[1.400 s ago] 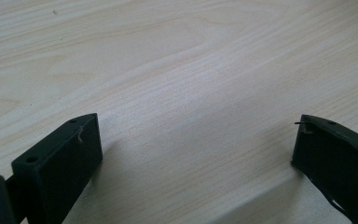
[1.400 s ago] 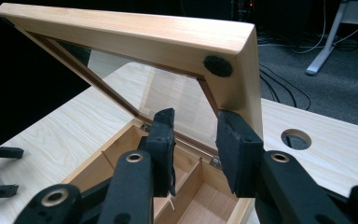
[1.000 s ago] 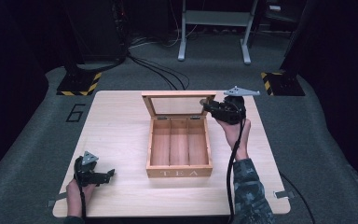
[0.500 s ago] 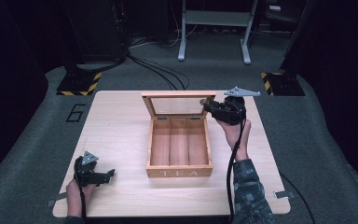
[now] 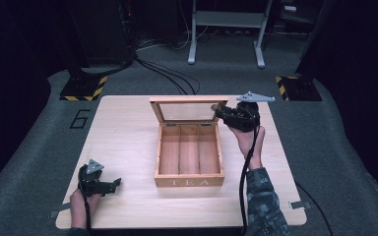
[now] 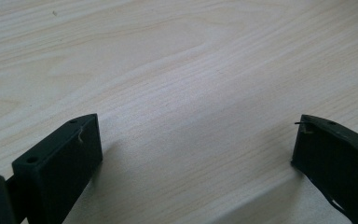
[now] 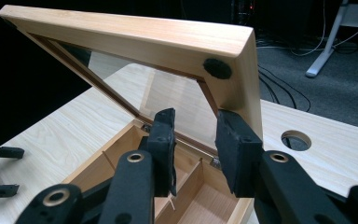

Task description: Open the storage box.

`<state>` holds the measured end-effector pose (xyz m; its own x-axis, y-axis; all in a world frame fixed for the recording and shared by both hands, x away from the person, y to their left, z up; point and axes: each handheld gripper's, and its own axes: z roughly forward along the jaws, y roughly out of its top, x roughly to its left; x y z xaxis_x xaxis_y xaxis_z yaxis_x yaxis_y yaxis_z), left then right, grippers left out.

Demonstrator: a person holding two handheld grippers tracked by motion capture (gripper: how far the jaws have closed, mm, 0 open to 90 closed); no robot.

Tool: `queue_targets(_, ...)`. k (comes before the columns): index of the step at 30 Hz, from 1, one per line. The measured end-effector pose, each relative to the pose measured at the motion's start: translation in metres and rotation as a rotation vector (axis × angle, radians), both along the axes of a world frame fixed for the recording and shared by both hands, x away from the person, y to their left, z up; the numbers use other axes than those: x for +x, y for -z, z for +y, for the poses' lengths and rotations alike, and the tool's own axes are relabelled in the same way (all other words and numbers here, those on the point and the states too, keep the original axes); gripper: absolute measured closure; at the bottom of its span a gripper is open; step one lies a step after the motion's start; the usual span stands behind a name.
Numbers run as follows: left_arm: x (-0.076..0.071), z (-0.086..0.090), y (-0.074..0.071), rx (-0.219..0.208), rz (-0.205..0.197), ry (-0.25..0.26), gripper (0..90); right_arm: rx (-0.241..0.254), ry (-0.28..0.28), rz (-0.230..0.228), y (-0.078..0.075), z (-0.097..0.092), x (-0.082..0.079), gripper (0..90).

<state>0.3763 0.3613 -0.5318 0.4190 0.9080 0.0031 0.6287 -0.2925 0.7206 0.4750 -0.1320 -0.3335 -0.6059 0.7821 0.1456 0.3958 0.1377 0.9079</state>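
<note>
A wooden tea box (image 5: 189, 182) with three bare compartments stands mid-table. Its glass lid (image 5: 187, 110) is raised and leans back. My right gripper (image 5: 217, 111) hovers at the lid's right upper corner. In the right gripper view its jaws (image 7: 193, 121) stand close together in front of the lid's (image 7: 144, 37) right rail, and I see nothing pinched between them. My left gripper (image 5: 114, 184) rests on the table at the front left, well away from the box. Its jaws (image 6: 196, 130) are wide apart over bare wood.
The light wooden table (image 5: 128, 128) has a round cable hole (image 7: 296, 140) near its far right. Cables and a metal stand's feet (image 5: 226, 54) lie on the grey floor behind it. Yellow-black striped floor plates (image 5: 83, 91) sit beyond the table's back corners.
</note>
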Motion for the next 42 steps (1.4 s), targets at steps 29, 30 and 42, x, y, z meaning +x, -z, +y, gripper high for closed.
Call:
queue_targets(29, 0.0005, -0.0004, 0.0005, -0.005, -0.01, -0.005, 1.2, -0.001, 0.001, -0.005, 0.0001, 0.0001, 0.0, 68.0)
queue_targets(30, 0.0005, -0.0003, 0.0005, -0.003, -0.009, -0.004, 1.2, -0.002, 0.002, -0.006, 0.0, 0.0001, 0.0002, 68.0)
queue_targets(42, 0.0006, -0.0003, 0.0005, -0.004, -0.01, -0.004, 1.2, -0.002, -0.001, -0.01, -0.0007, 0.0001, 0.0002, 68.0)
